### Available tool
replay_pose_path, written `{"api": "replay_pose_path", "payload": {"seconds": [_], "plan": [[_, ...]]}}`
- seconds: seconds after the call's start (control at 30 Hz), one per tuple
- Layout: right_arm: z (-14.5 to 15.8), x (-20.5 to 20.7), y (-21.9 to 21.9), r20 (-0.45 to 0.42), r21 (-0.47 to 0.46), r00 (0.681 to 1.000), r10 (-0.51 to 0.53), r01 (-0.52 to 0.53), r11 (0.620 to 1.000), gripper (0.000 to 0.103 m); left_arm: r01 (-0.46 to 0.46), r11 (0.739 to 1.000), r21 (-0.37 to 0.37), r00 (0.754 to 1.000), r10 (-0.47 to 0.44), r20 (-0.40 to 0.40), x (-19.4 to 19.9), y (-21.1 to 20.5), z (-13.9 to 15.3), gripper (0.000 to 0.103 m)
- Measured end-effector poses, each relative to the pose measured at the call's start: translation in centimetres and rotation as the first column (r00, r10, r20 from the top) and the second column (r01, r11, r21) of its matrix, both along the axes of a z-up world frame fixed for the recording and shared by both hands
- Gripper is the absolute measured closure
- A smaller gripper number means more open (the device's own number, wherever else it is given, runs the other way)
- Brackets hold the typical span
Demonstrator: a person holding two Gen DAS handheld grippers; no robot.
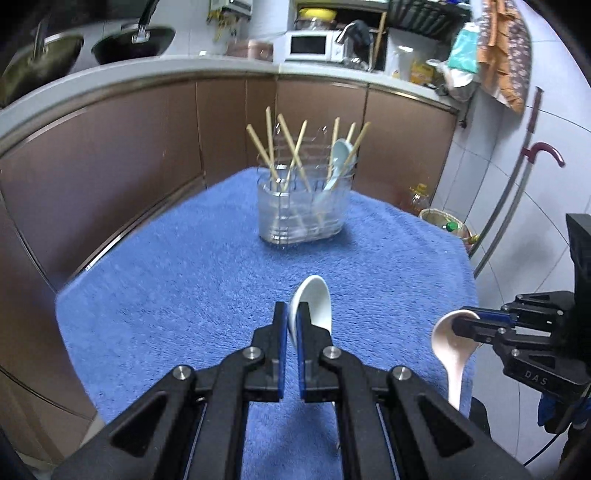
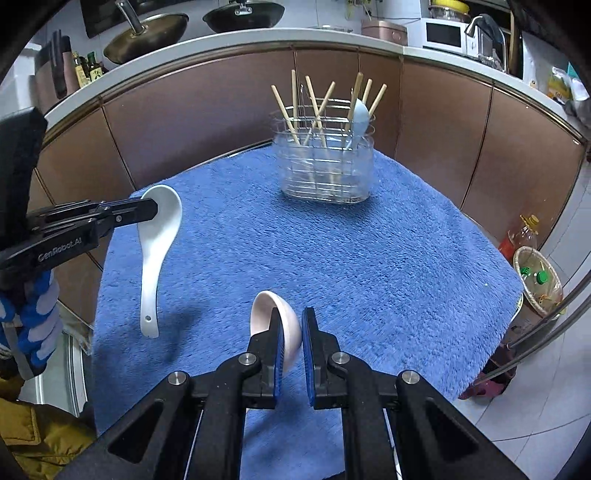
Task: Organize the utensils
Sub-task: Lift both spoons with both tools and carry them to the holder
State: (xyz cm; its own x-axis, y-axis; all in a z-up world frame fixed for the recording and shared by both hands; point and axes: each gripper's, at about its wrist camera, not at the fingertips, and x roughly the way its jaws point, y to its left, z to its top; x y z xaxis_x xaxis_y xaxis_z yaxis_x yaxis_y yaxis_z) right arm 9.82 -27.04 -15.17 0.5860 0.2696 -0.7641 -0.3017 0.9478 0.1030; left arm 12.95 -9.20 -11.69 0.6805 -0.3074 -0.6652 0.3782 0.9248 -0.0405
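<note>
My left gripper [image 1: 291, 308] is shut on the bowl of a white ceramic spoon [image 1: 314, 299], held above the blue towel [image 1: 184, 277]. From the right wrist view, that white spoon [image 2: 159, 240] hangs handle-down from the left gripper [image 2: 153, 208]. My right gripper [image 2: 291, 314] is shut on the bowl of a pale pink spoon [image 2: 264, 306]. In the left wrist view the pink spoon [image 1: 452, 350] also hangs handle-down from the right gripper [image 1: 460, 325]. Further back on the towel stands a clear utensil holder [image 1: 303, 214] [image 2: 325, 173] with several chopsticks [image 1: 271, 147] and a light blue spoon [image 1: 338, 155].
Brown cabinet fronts [image 1: 129, 147] curve behind the table, under a counter with woks [image 2: 147, 29] and a microwave [image 1: 314, 46]. An oil bottle [image 2: 522, 236] and a basket [image 2: 539, 280] sit on the floor at the right. A hand in a blue striped glove [image 2: 33, 321] grips the left tool.
</note>
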Motion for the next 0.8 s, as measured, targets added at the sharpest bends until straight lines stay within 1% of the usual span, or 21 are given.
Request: {"api": "replay_pose_path", "payload": {"seconds": [0.23,0.4,0.6,0.8], "plan": [[1.2,-1.5,0.5,0.048,0.008,0.999,-0.022,0.022,1.000,0.094,0.016,1.000,0.017,0.996,-0.017,0.090,-2.9,-0.2,1.8,0.099],[1.6,-1.7,0.2,0.072,0.027,0.996,-0.044,0.042,0.999,0.094,0.012,1.000,0.024,0.994,-0.015,0.112,-3.2,-0.5,2.2,0.099],[2.2,-0.8,-0.6,0.110,0.021,0.991,-0.080,0.078,0.997,0.094,-0.016,1.000,-0.004,0.995,0.016,0.103,-1.6,0.0,2.4,0.099],[4.6,1.4,-0.8,0.203,-0.016,0.974,-0.104,0.110,0.994,0.094,-0.080,0.993,-0.086,0.989,0.089,0.117,2.4,1.3,4.4,0.099]]}}
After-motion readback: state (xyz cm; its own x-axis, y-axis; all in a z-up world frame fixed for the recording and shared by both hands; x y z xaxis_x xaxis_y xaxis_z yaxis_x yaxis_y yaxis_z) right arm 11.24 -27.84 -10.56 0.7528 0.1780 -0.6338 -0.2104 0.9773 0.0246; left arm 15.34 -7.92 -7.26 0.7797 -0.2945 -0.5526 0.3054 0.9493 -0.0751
